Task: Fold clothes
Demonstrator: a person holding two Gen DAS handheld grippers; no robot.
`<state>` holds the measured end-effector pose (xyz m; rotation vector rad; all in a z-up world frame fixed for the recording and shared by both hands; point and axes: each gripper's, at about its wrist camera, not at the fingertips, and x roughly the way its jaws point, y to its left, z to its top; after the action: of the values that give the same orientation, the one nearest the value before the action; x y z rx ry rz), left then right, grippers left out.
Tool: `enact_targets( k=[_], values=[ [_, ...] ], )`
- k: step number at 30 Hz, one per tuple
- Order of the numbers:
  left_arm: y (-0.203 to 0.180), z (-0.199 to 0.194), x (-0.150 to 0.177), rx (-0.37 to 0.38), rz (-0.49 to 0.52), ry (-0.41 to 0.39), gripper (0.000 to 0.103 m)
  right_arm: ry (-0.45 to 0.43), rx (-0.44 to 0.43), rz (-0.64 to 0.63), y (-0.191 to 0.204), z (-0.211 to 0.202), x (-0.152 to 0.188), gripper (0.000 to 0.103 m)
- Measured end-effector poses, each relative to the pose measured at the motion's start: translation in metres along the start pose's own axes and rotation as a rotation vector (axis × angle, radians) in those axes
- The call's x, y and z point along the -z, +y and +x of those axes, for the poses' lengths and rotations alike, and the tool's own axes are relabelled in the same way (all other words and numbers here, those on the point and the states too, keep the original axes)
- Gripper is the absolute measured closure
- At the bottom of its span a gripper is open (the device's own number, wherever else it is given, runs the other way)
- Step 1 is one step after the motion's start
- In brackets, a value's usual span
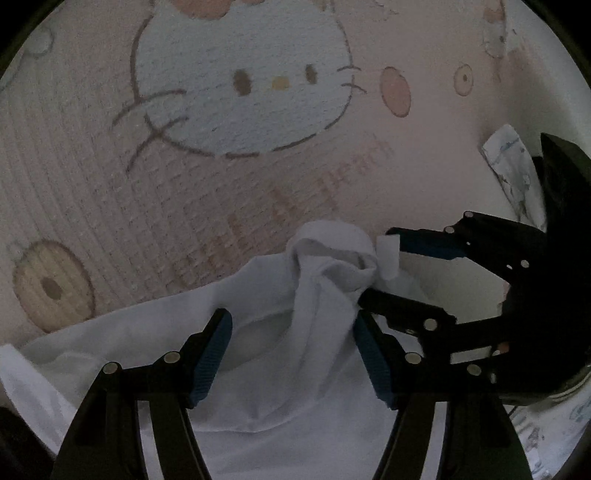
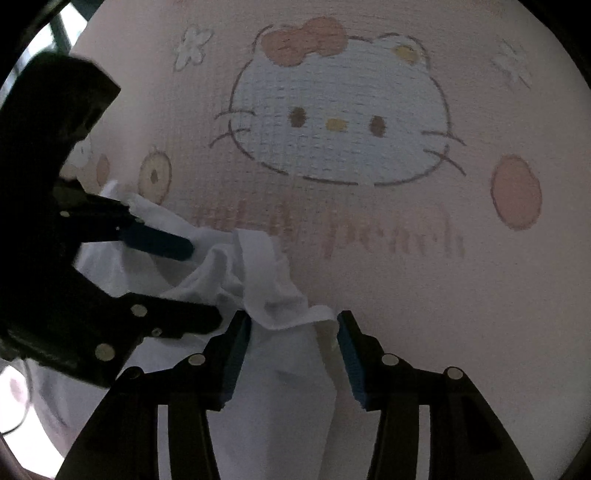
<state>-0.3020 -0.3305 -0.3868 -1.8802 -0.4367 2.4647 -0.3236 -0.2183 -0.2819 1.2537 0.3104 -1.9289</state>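
A white garment (image 1: 280,373) lies bunched on a pink cartoon-cat mat (image 1: 110,192). My left gripper (image 1: 291,350) is open, its blue-padded fingers (image 1: 212,354) standing either side of a raised fold of the cloth. The right gripper (image 1: 376,267) enters from the right in the left wrist view, open around the bunched tip. In the right wrist view the white garment (image 2: 273,373) runs between the open right gripper (image 2: 293,350), and the left gripper (image 2: 205,280) sits at the left, open around the cloth.
The pink mat (image 2: 406,295) fills both views. A patterned white sheet or package (image 1: 513,173) lies at the right edge in the left wrist view. A bright window or gap (image 2: 62,26) shows at the upper left in the right wrist view.
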Motion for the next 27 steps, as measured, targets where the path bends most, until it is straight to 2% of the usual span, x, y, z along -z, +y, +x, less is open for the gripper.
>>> enact_targets(
  k=[2,3,4,5,8,12,15,19,23,24,26,27],
  values=[
    [0.002,0.003,0.001,0.005,-0.007,-0.012,0.038,0.0,-0.021,0.006,-0.002,0.001,-0.001,0.055],
    [0.003,0.005,0.001,0.015,-0.014,-0.013,0.039,0.001,-0.031,0.009,-0.004,0.001,-0.001,0.064],
    [0.004,0.006,0.001,0.024,-0.021,-0.014,0.044,0.001,-0.041,0.013,-0.005,0.002,-0.001,0.072],
    [0.005,0.005,0.001,0.034,-0.023,-0.019,0.055,0.001,-0.052,0.016,-0.006,0.002,-0.001,0.081],
    [0.005,0.005,0.003,0.082,-0.033,-0.038,0.073,0.003,-0.079,0.035,-0.013,-0.002,-0.007,0.085],
    [0.003,0.008,0.007,0.129,-0.039,-0.046,0.077,0.002,-0.036,0.034,-0.022,-0.008,-0.024,0.087],
    [-0.004,0.006,0.013,0.098,0.01,-0.039,0.081,-0.009,0.009,0.078,-0.034,-0.012,-0.039,0.087],
    [-0.007,0.006,0.012,0.094,0.028,-0.055,0.081,-0.024,0.056,0.124,-0.048,-0.014,-0.055,0.087],
    [-0.006,0.007,0.01,0.107,0.006,-0.058,0.081,-0.055,0.065,0.177,-0.055,-0.024,-0.052,0.085],
    [-0.006,0.008,0.01,0.11,0.001,-0.059,0.081,-0.06,0.057,0.189,-0.056,-0.028,-0.048,0.072],
    [-0.004,0.006,0.007,0.106,-0.027,-0.069,0.08,-0.071,0.036,0.205,-0.057,-0.036,-0.037,0.057],
    [-0.003,0.003,0.006,0.1,-0.047,-0.076,0.08,-0.075,0.028,0.199,-0.055,-0.039,-0.03,0.056]
  ],
)
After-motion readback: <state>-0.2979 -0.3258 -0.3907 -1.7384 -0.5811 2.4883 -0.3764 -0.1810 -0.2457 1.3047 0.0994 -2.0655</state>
